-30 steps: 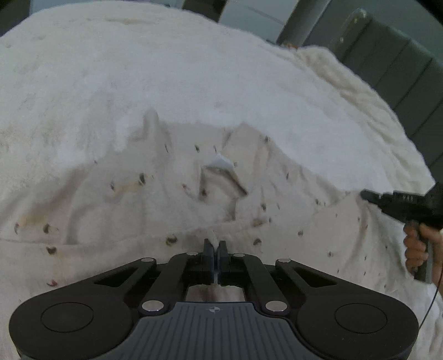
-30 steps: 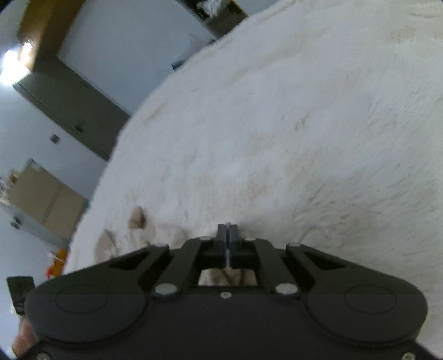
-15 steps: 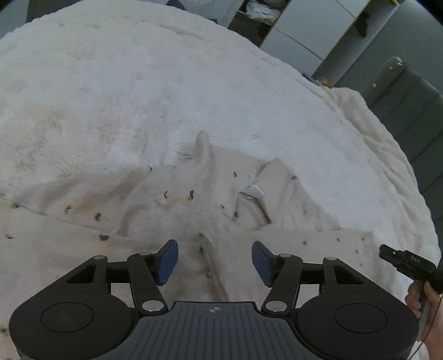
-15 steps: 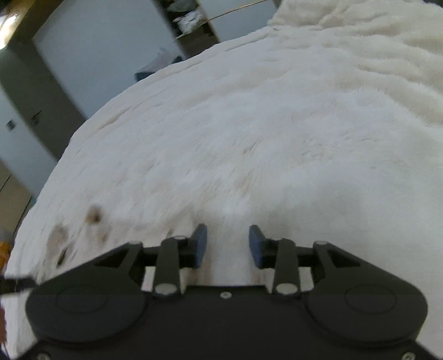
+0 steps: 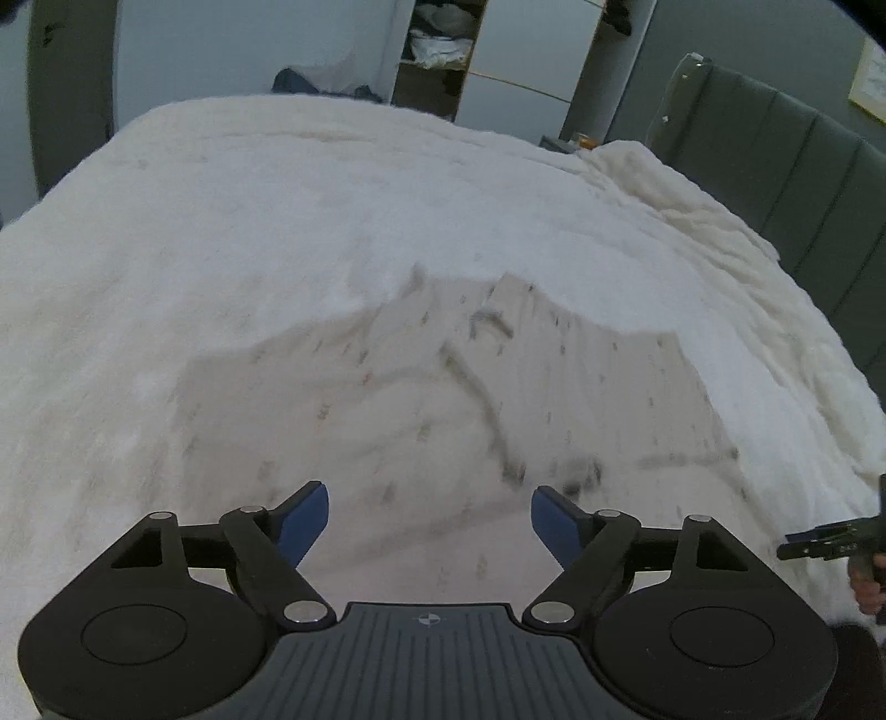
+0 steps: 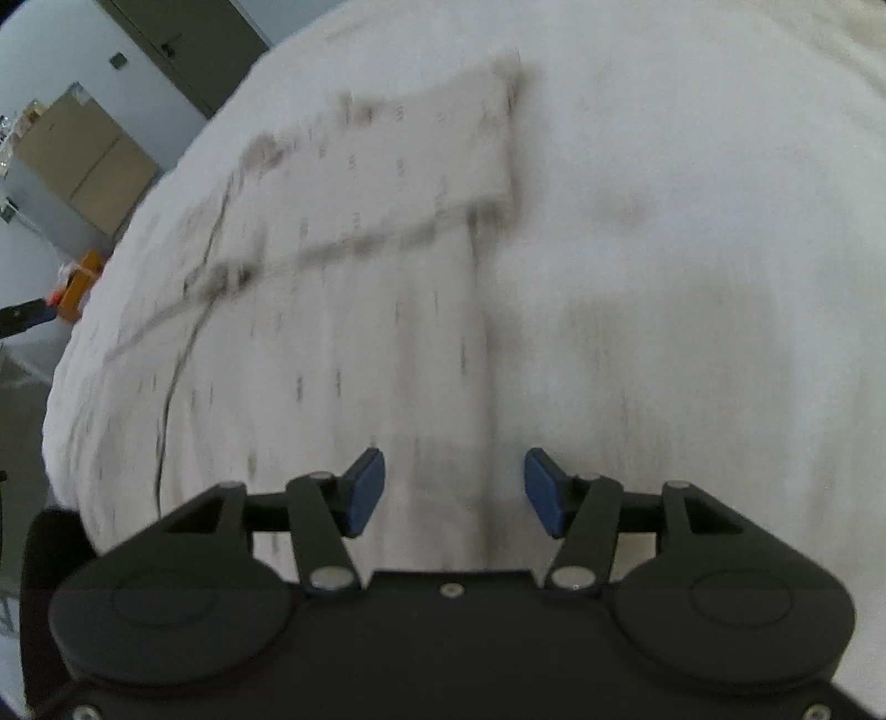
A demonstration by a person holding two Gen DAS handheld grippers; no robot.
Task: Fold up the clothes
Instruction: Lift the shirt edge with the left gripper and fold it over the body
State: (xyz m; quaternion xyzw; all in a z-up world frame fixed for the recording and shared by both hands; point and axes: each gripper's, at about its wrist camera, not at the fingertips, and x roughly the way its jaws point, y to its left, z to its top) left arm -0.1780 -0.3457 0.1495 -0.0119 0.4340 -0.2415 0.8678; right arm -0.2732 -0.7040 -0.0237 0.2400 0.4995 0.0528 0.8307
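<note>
A pale, dark-speckled garment (image 5: 443, 399) is seen spread on a bed covered w/ a white fluffy blanket (image 5: 277, 210), lying near the blanket's middle, toward the near edge. In the left wrist view the cloth is shown creased, w/ a fold line running diagonally across its centre and a squared corner at the right; detail is smeared by motion blur. The left gripper (image 5: 429, 518) is held above the near part of the garment, its jaws opening and already wide, blue pads (image 5: 307, 518) clear of the fabric, nothing betw. them. At the far right edge of that view the right gripper (image 5: 819, 545) is glimpsed, w/ part of a hand (image 5: 869, 587) below it.

In the right wrist view the garment (image 6: 360, 232) is shown stretching away toward the upper left, a folded-over panel lying across its far part; its right edge runs down betw. the pads. The right gripper (image 6: 454, 490) is also caught w/ jaws opening, fairly wide, blue pads (image 6: 545, 490) apart and above the cloth, gripping nothing. A dark padded headboard (image 5: 775, 166) is visible behind the bed, and an open wardrobe (image 5: 437, 50) w/ piled items beyond it.
</note>
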